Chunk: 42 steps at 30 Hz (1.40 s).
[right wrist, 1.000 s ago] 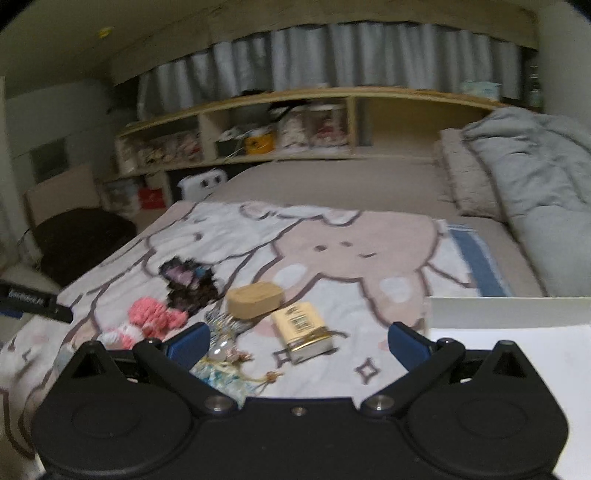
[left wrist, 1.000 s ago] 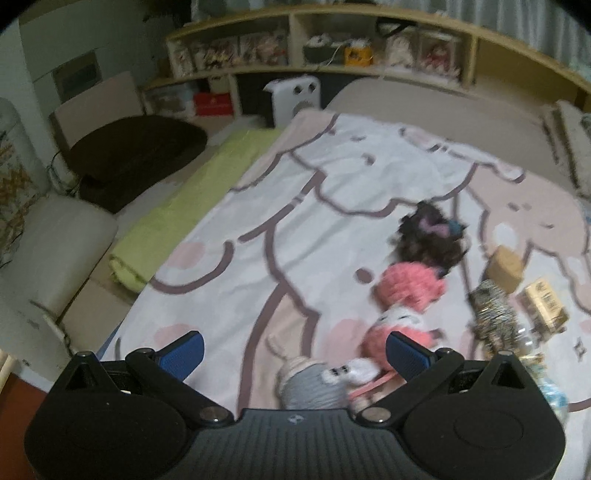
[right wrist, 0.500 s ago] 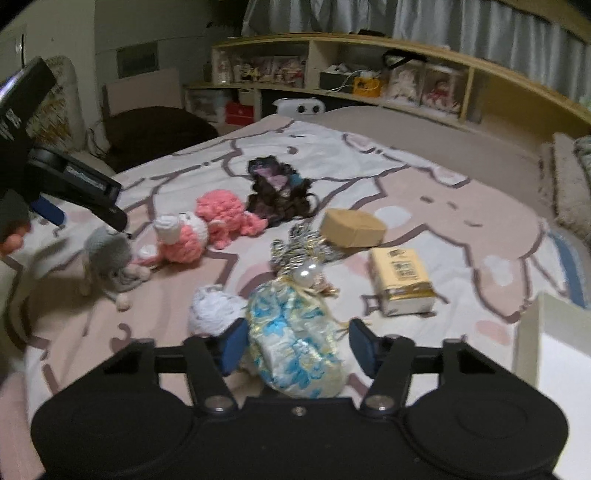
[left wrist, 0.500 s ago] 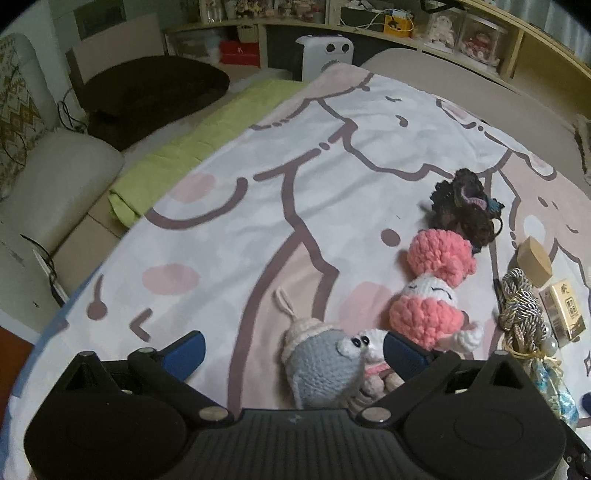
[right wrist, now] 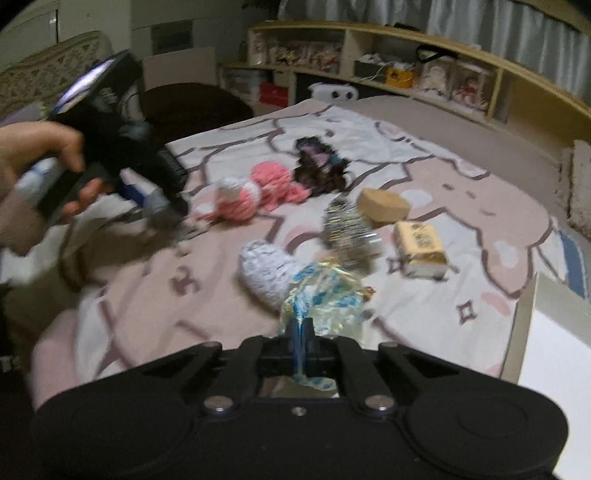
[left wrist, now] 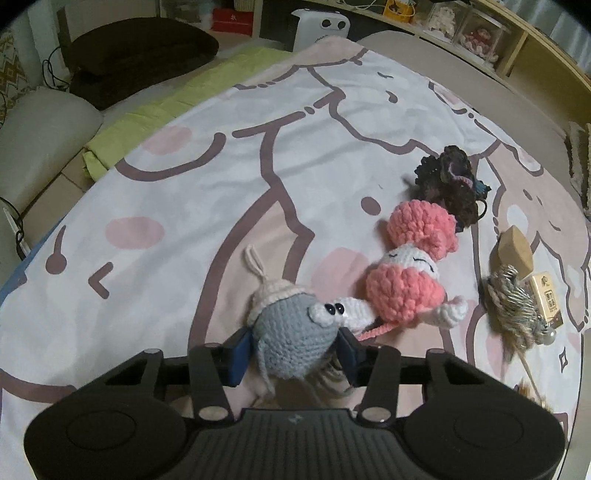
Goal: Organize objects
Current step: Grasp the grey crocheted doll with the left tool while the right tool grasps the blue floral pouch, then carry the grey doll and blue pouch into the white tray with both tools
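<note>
My left gripper has just been closing, and its blue pads now press both sides of the grey crochet toy, which has a cream cap with a loop and two black bead eyes. The toy lies on the cartoon-print blanket, touching the white foot of the pink crochet doll just to its right. Past the doll's pink head sits a dark brown crochet piece.

My right gripper has just been closing too; its jaws are pinched tight on the edge of a crinkly blue-and-gold pouch. Whether the pouch is clear of the blanket I cannot tell. Just beside the pouch, to its left, lies a white crochet heart. Beyond them is a silver-and-gold tassel bundle, then a tan wedge-shaped block and a small yellow printed box. The box carries dark print, but it is too blurred and small for me to read, from either wrist.

From the right wrist I see a hand holding the left gripper low over the grey toy, motion-blurred. A white box edge stands at the right of the blanket. At the far end, a white heater sits before wooden shelves; a red box on the floor has a white character I cannot make out.
</note>
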{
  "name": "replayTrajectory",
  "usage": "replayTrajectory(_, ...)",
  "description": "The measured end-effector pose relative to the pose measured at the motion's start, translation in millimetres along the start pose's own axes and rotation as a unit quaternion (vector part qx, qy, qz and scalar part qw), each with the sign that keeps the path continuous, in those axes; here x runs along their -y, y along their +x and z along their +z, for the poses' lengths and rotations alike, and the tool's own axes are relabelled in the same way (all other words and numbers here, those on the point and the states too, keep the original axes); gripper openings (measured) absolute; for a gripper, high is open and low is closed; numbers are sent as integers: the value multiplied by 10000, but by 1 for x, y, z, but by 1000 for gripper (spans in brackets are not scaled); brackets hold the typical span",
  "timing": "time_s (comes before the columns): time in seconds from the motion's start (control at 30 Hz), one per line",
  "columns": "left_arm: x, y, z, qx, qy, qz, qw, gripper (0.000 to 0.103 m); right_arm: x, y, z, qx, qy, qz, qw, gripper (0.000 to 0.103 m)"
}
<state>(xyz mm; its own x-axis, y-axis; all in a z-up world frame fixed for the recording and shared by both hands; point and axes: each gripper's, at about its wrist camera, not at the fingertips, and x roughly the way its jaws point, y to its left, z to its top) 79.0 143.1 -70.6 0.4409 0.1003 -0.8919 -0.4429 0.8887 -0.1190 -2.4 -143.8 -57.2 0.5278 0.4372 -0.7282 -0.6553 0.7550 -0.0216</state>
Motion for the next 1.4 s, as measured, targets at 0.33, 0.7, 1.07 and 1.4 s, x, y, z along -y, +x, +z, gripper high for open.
replayTrajectory(0.33,2,-10,-9,123,139,-62,9998,49,-9,-6,-10,66,1313,598,9895,76)
replayTrajectory(0.7,4,-6,-14,29,156,8,9999,49,9,37,-28,-593,2217,423,9724,95)
replayTrajectory(1.07,5,-1,-18,-79,121,44,9999,50,15,48,-26,-604,2527,408,9648,85)
replayTrajectory(1.4,2,8,-16,-106,-112,38,9999,49,17,36,-21,-406,2549,329,9656,85)
